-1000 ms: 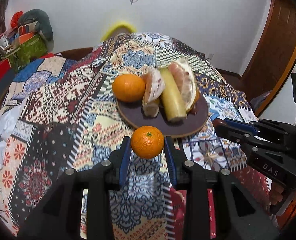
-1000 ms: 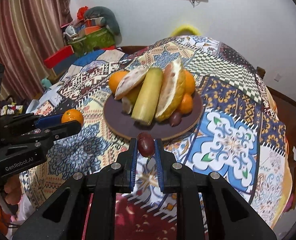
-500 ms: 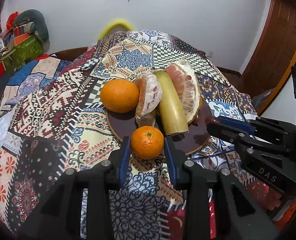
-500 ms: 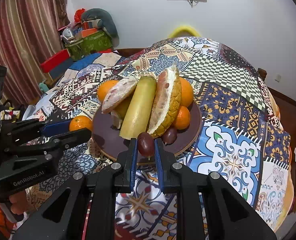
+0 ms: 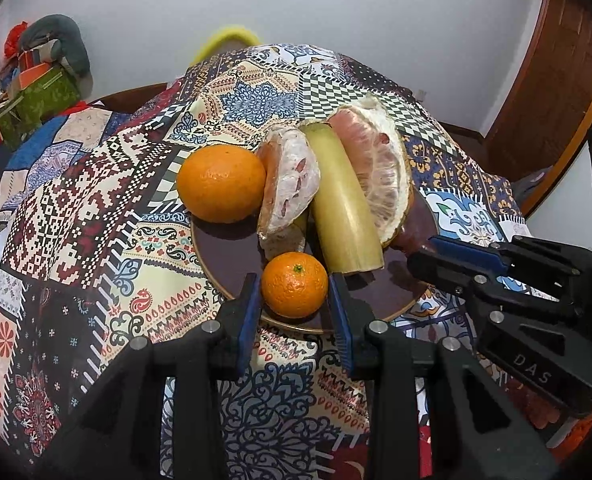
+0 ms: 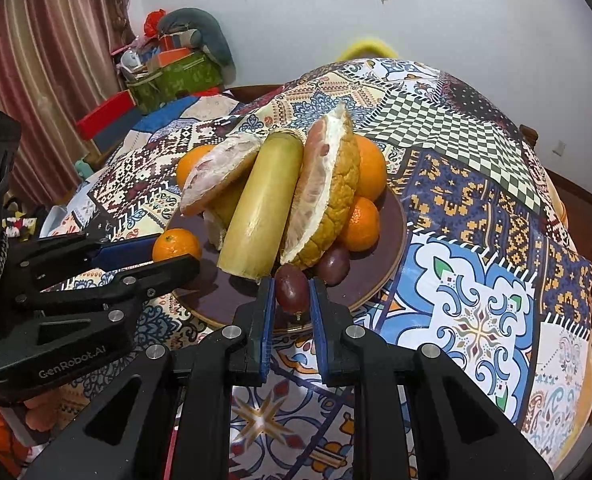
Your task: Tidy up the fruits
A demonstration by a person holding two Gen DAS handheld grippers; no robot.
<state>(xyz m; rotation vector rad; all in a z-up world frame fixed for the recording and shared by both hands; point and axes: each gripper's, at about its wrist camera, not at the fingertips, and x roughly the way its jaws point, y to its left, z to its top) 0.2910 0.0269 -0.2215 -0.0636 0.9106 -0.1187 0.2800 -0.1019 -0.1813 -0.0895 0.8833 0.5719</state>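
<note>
A dark round plate [image 5: 232, 252] [image 6: 392, 232] on the patterned cloth holds a big orange [image 5: 221, 182], two pomelo pieces [image 5: 292, 176] [image 6: 328, 196], a pale yellow stalk [image 5: 344, 208] [image 6: 266, 204], more oranges [image 6: 362, 224] and a dark round fruit [image 6: 334, 266]. My left gripper [image 5: 295, 298] is shut on a small mandarin [image 5: 295, 284] [image 6: 176, 245] over the plate's near rim. My right gripper [image 6: 292, 300] is shut on a dark red oval fruit [image 6: 292, 288] at the plate's near edge, and shows at the right of the left wrist view [image 5: 428, 250].
The patchwork cloth [image 5: 96, 200] covers a round table that falls away at the edges. A yellow chair back [image 5: 226, 38] stands behind it. Boxes and bags [image 6: 176, 68] pile at the back left by a curtain [image 6: 52, 60]. A wooden door [image 5: 552, 60] is at right.
Both grippers have moved forward with their fruits, from over the cloth in front of the plate to over its near rim. The fruits on the plate have not moved.
</note>
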